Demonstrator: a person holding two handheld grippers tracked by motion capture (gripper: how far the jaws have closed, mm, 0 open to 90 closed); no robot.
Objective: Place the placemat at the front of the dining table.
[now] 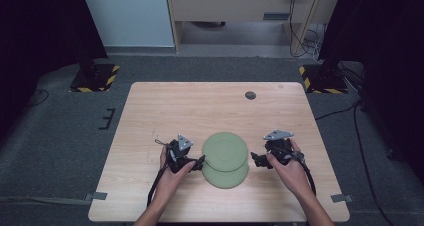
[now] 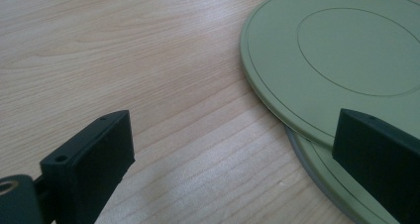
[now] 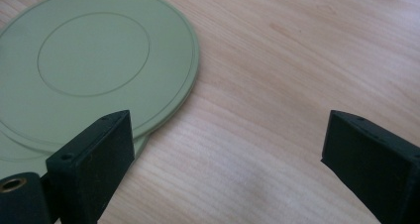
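Two flat pale-green plates lie overlapped on the wooden table [image 1: 200,106]. The upper plate [image 1: 225,149] [image 2: 346,60] [image 3: 94,60] sits shifted away from me over the lower plate [image 1: 226,177] [image 2: 337,196] [image 3: 10,154]. My left gripper [image 1: 200,162] [image 2: 233,154] rests open at the plates' left edge, its right jaw over the rims and nothing held. At the plates' right edge my right gripper [image 1: 255,159] [image 3: 228,154] is open too, with its left jaw over the upper plate's rim and bare wood between the jaws.
A small dark round cap [image 1: 250,95] is set into the table near its far edge. Grey tape tabs [image 1: 98,196] [image 1: 338,198] mark the near corners. Striped stand bases [image 1: 92,78] [image 1: 322,81] sit on the floor beyond the table.
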